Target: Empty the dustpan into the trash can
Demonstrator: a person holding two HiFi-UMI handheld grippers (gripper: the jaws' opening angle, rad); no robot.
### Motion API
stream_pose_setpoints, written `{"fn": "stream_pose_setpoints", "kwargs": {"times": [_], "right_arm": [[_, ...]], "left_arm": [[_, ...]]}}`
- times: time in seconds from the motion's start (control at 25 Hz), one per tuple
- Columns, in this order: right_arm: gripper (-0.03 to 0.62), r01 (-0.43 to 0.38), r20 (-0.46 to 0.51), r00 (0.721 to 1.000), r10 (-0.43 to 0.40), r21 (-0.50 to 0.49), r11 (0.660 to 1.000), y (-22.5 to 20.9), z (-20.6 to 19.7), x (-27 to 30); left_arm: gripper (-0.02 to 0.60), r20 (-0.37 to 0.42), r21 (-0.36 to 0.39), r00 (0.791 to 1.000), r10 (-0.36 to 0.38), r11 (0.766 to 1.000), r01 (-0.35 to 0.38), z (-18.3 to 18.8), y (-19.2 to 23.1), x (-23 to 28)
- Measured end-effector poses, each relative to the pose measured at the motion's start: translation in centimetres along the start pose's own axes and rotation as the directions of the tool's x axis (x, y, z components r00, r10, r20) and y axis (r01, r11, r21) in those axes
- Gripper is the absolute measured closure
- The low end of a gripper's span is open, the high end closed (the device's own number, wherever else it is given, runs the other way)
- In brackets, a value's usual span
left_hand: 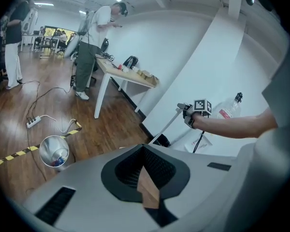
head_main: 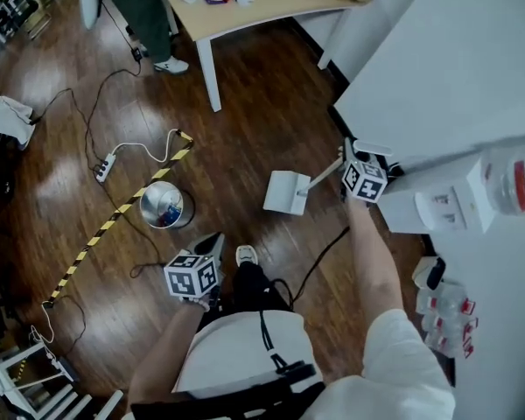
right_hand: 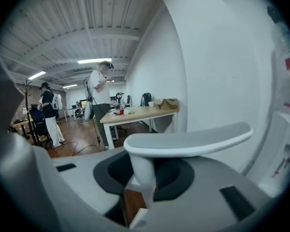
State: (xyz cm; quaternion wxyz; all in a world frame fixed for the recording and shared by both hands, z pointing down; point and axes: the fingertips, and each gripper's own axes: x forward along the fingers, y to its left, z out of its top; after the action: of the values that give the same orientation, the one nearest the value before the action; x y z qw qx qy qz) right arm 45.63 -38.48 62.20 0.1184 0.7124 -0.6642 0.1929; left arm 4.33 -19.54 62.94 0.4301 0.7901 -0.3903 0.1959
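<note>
Evidently the right tongs [head_main: 346,163] clamp the long handle [head_main: 322,175] of the dustpan [head_main: 286,192] to keep its pan low, right of the trash can [head_main: 162,206] (not yet over it), while the left tongs [head_main: 210,245], near, stay out of it, closed on nothing.

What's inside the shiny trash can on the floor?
Inside the trash can lie a few colourful scraps, blue and red. They are too small to name, and whatever is beneath them is covered.
</note>
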Motion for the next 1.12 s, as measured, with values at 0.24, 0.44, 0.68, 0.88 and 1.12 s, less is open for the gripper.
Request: {"fn": "stream_pose_setpoints", "kwargs": {"times": [0.24, 0.44, 0.68, 0.88, 1.12], "right_arm": [[0.491, 0.007, -0.010, 1.000, -0.006, 0.051, 0.999, -1.9, -5.3, -1.4], [0.482, 0.024, -0.014, 1.000, -0.023, 0.081, 0.996, -2.8, -8.3, -5.0], [0.471, 0.089, -0.078, 0.994, -0.080, 0.119, 0.989, -6.1, -11.4, -7.6], [0.465, 0.157, -0.113, 0.984, -0.139, 0.170, 0.973, -8.4, -12.8, -9.5], [0.416, 0.215, -0.136, 0.973, -0.187, 0.231, 0.949, -10.9, -14.2, -10.8]], "left_arm": [[0.586, -0.035, -0.019, 0.999, 0.016, 1.000, -0.016, -0.2, 0.7, 1.7], [0.586, -0.059, -0.003, 0.998, 0.003, 1.000, -0.003, 0.2, 0.0, 2.7], [0.586, -0.085, 0.030, 0.996, -0.035, 0.999, 0.038, 0.4, -1.7, 4.1], [0.586, -0.111, 0.058, 0.992, -0.065, 0.996, 0.072, 0.0, -3.5, 5.1], [0.586, -0.161, 0.121, 0.981, -0.104, 0.985, 0.125, -0.1, -6.3, 7.5]]}}
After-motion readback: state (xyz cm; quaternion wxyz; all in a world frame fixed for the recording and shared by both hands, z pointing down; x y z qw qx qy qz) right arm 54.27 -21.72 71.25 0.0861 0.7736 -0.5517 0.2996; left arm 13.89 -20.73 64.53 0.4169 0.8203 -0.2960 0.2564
